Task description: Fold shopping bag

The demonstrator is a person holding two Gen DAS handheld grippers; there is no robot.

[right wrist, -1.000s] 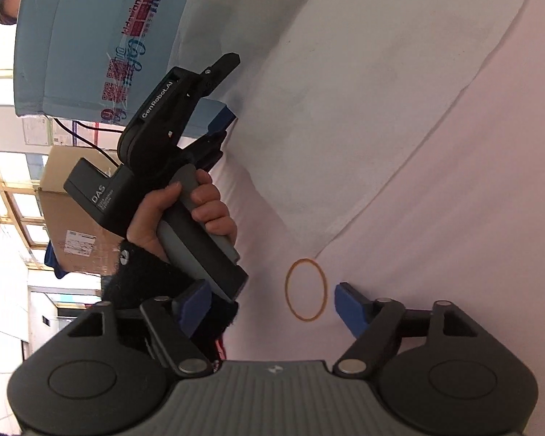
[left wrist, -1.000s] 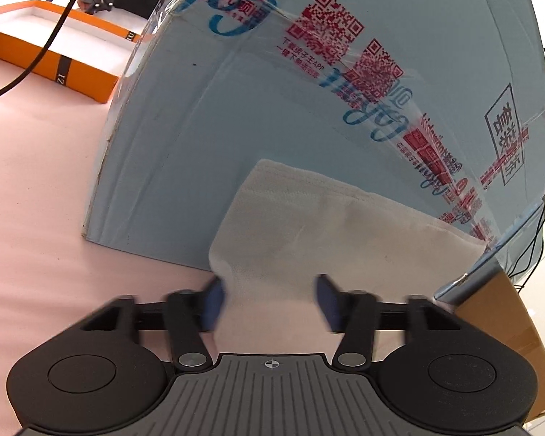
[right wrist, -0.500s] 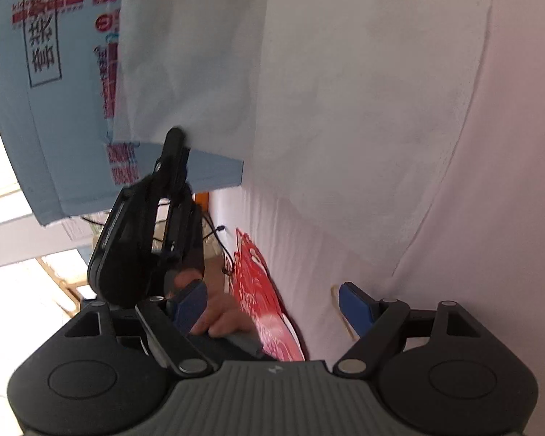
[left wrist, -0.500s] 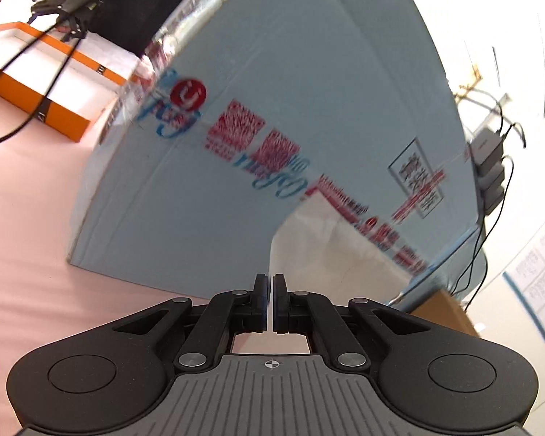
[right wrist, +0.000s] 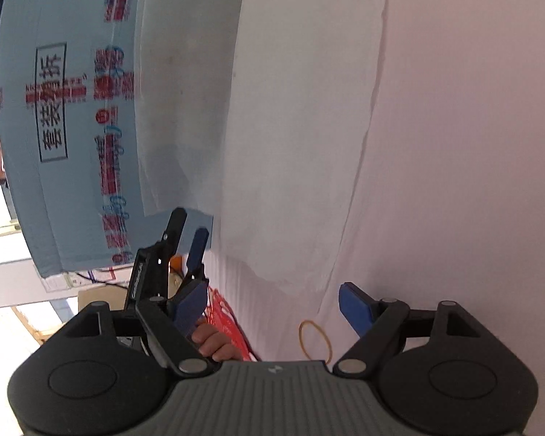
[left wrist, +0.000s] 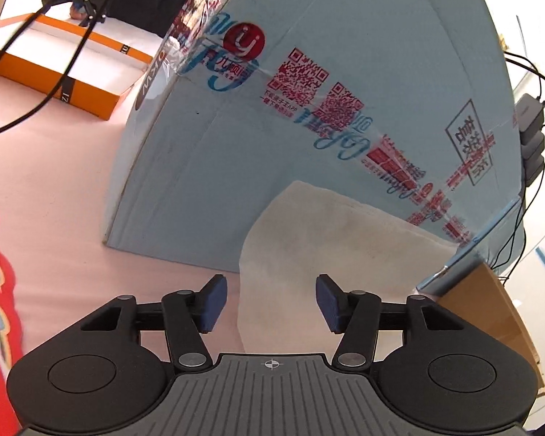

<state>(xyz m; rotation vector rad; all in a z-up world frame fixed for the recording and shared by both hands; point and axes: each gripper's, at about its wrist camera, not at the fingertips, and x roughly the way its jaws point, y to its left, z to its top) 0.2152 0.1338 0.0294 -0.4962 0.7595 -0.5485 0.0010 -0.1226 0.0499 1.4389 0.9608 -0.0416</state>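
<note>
Spreading its jaws wide, my left hand-held gripper (left wrist: pixel 270 303) hovers over the near edge of the white shopping bag (left wrist: pixel 330 239), gripping nothing. I see the bag lying flat on the pink table (left wrist: pixel 47 196), its far end against a blue carton (left wrist: pixel 345 109). My right hand-held gripper (right wrist: pixel 272 307) is likewise released, the bag just ahead, a rubber band (right wrist: pixel 314 339) between its fingers.

Ahead of the blue-padded tool (left wrist: pixel 270 305), a white bag (left wrist: pixel 330 250) is lying on the pink table (left wrist: pixel 54 196) against a pale-blue box (left wrist: pixel 345 36) showing red codes.
</note>
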